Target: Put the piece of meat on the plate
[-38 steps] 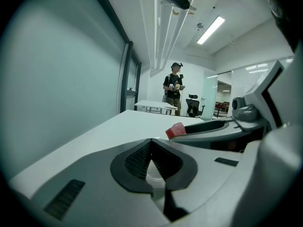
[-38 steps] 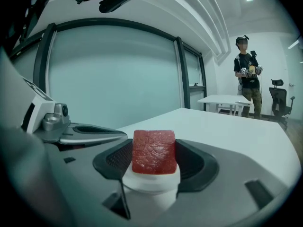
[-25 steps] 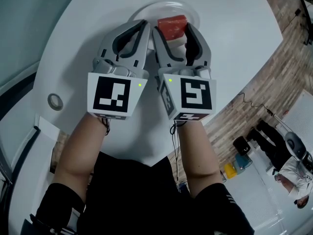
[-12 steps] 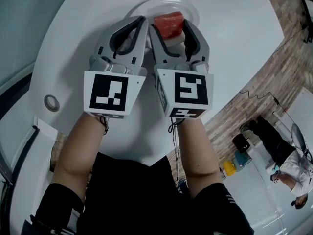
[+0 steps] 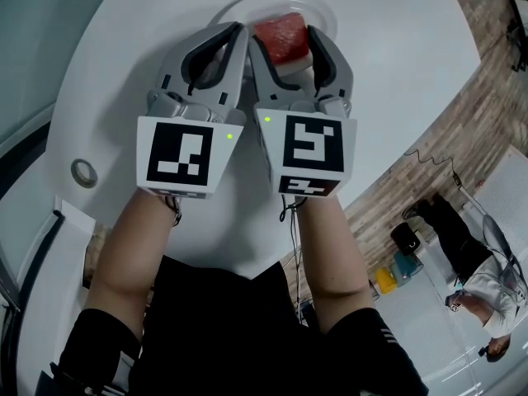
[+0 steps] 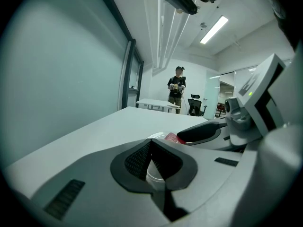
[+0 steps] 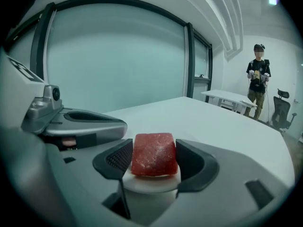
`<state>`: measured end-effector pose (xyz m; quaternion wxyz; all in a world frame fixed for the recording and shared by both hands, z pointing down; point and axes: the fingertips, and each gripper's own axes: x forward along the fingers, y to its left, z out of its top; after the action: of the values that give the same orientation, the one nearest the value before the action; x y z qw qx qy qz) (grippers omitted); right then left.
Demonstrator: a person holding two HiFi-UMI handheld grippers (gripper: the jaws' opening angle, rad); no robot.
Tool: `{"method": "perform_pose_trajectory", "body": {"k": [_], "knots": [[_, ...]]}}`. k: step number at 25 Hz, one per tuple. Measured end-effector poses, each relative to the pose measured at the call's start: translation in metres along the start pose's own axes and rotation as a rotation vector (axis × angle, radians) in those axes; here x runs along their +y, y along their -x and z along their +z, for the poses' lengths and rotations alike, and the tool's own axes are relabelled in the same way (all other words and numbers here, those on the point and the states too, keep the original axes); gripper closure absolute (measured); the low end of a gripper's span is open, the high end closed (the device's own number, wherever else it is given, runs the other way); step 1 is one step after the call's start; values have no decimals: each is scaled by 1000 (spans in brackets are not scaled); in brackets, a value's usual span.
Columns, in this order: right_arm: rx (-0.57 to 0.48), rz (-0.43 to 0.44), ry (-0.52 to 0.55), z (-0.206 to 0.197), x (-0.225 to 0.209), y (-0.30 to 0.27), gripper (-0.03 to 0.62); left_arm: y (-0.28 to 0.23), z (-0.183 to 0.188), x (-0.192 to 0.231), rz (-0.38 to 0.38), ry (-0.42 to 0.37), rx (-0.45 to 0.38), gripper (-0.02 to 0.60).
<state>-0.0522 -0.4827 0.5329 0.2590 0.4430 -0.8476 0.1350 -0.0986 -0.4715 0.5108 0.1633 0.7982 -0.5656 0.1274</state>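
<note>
**Operator:** How far along is the task?

**Technician:** The placing step is under way but not finished. The right gripper (image 5: 282, 44) is clamping the piece of meat (image 7: 154, 153), with one pad pressing on each side of it. It is holding the piece over the plate (image 5: 323, 13) at the top centre of the head view. No view is showing whether the underside is touching the plate yet. By my reading, the lowering, if any is needed, and the release are still to be done.

**Operator:** What is the left gripper doing?

**Technician:** The left gripper (image 6: 151, 144) is sitting just beside the right one, to its left. Its jaws are meeting at the tips and are gripping nothing.

**Operator:** Which way is the piece pointing?

**Technician:** The red face is pointing up, and a pale layer is lying beneath it. The block is looking nearly square, so it is showing no strong long axis. In the head view the slightly longer side is running left to right, spanning the gap between the jaws.

**Operator:** What is carrying the plate?

**Technician:** The white table (image 5: 396, 73) is carrying it.
</note>
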Motion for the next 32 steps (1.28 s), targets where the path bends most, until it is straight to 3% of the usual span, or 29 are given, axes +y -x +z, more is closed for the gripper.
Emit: {"method": "perform_pose_trajectory", "body": {"k": [11, 21, 23, 29, 32], "knots": [[0, -14, -48, -1, -9, -2, 307, -2, 4, 1, -1, -2, -17, 578], [-72, -30, -54, 20, -14, 13, 311, 4, 20, -6, -5, -22, -38, 578], [-93, -49, -52, 26, -18, 18, 374, 4, 26, -8, -8, -28, -47, 578], [-177, -69, -75, 49, -26, 39, 453, 9, 51, -16, -21, -51, -78, 578], [-219, -106, -76, 58, -27, 58, 538, 20, 61, -23, -30, -65, -96, 578]]}}
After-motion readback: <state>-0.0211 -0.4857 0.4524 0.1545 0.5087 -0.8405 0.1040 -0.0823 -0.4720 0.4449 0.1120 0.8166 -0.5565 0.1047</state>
